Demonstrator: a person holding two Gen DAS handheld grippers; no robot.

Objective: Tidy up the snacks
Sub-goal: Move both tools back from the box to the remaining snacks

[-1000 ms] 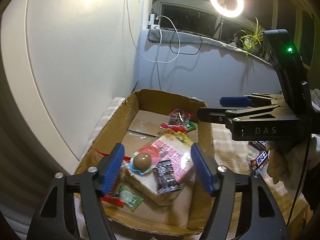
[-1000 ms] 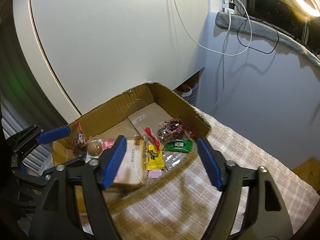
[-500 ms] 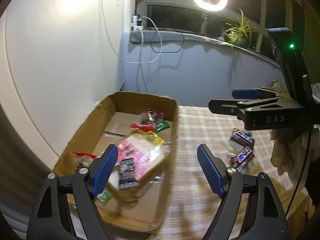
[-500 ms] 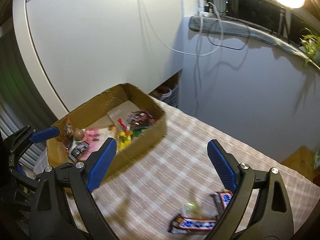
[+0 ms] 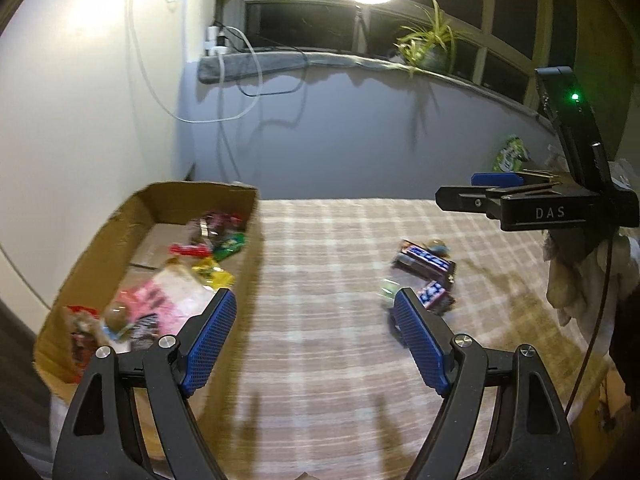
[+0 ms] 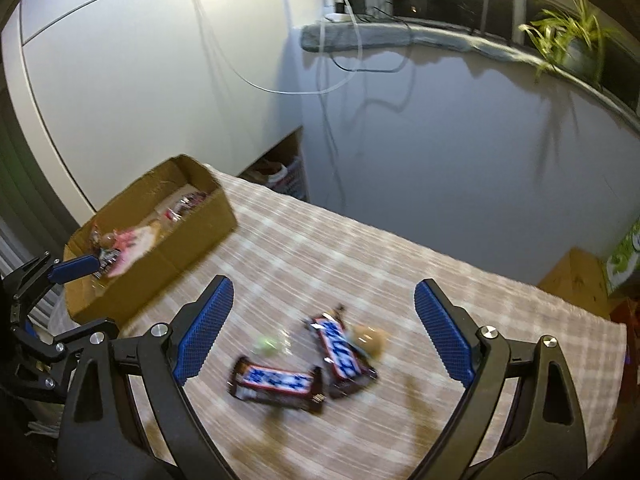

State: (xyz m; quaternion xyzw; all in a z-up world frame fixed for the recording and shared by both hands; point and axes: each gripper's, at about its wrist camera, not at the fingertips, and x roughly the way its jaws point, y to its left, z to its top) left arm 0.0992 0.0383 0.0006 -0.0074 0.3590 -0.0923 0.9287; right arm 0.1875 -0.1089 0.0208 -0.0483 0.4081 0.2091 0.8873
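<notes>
while the right gripper (image 6: 320, 332) is hanging with its blue-padded jaws spread wide and holding nothing, two dark brown chocolate bars in wrappers with blue lettering on white are lying on the beige checked tablecloth (image 6: 500, 304) just beyond its fingertips: one bar (image 6: 276, 384) is sitting nearer the left finger, the other bar (image 6: 340, 354) is angling away between the jaws, their ends nearly touching. the lettering is blurring too much to read. a small round tan snack (image 6: 370, 338) is resting against the farther bar, and a small greenish sweet (image 6: 266, 346) is lying just left of it. the left gripper (image 5: 316, 330) is likewise gaping wide and empty over bare cloth, with the bars just past its right fingertip. farther left, the open brown cardboard box (image 6: 192, 232) is holding a pink packet (image 5: 168, 300), a yellow packet (image 5: 210, 274) and a green packet (image 5: 230, 244). the right gripper's black body is showing "das" in white letters.
</notes>
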